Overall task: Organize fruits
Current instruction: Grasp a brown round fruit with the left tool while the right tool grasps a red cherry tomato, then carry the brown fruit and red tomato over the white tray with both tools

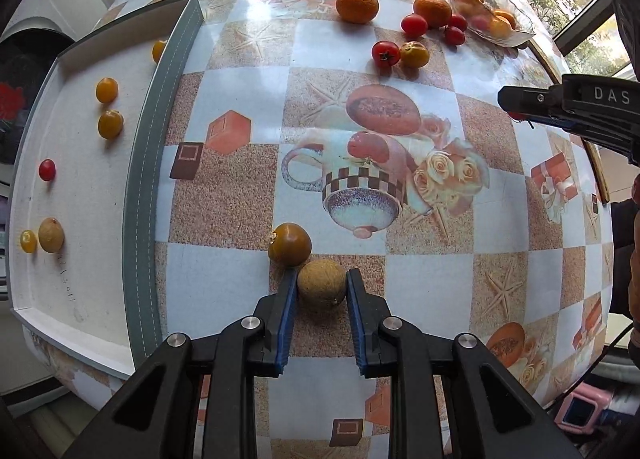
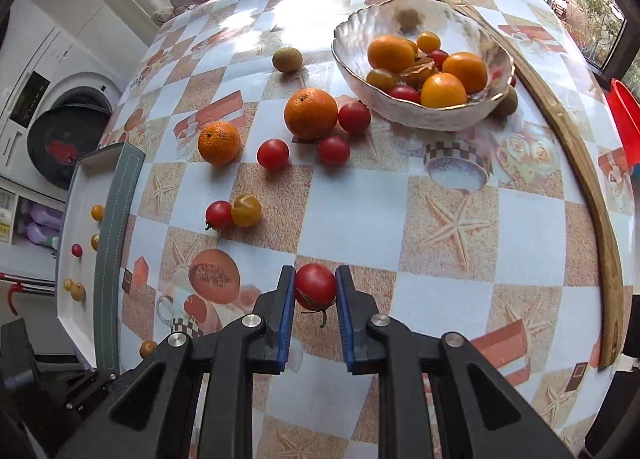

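Observation:
My left gripper [image 1: 321, 283] is shut on a tan round fruit [image 1: 321, 285] that rests on the patterned tablecloth; a brownish-orange tomato [image 1: 289, 244] touches it at the upper left. My right gripper [image 2: 315, 286] is shut on a red tomato [image 2: 315, 286] with a dry stem, held just above the cloth. The right gripper [image 1: 516, 106] also shows at the right edge of the left wrist view. Loose oranges [image 2: 311, 113], red tomatoes [image 2: 273, 154] and a yellow tomato [image 2: 246, 210] lie between the glass bowl [image 2: 352, 39] and the tray [image 1: 104, 195].
The glass bowl holds several oranges and small tomatoes. The flat grey-rimmed tray at the left holds several small fruits [image 1: 108, 124]. A greenish fruit [image 2: 287, 59] lies behind the oranges. A wooden strip [image 2: 580, 163] runs along the table's right edge. A washing machine [image 2: 60, 131] stands left of the table.

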`<state>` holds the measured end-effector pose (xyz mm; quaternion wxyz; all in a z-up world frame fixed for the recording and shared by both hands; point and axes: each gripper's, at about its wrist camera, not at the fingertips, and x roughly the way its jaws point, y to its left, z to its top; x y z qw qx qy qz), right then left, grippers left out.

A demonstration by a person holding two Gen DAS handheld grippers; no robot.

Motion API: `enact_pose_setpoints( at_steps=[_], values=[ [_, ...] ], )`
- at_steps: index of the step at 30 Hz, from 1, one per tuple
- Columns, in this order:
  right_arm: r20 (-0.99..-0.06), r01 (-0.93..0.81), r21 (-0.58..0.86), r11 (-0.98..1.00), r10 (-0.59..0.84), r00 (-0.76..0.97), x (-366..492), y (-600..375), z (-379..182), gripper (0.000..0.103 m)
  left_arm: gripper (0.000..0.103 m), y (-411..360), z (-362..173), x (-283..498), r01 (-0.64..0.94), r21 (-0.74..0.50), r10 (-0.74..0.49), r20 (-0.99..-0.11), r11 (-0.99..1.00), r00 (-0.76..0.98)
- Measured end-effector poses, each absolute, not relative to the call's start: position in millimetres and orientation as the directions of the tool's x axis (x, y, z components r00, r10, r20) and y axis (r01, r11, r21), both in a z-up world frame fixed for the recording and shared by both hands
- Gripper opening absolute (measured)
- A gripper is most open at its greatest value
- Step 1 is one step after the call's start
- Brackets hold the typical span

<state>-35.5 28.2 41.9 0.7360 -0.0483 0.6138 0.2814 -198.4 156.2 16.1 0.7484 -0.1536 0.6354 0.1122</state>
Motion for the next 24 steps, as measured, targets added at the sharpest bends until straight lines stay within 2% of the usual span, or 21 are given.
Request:
enact_pose_setpoints(
  at_steps=[14, 24],
  values=[
    [-0.953, -0.386, 0.248, 0.889, 0.296, 0.069, -88, -3, 80, 0.022, 0.026, 156, 77, -191, -0.225, -0.126, -0.073, -0.970, 0.966, 0.230],
    [-0.946, -0.400, 0.247, 0.883, 0.309, 0.099, -107, 16, 113, 0.022, 0.026, 187, 112, -212, -0.216, -0.122, -0.058, -0.958, 0.969, 0.280]
  ],
)
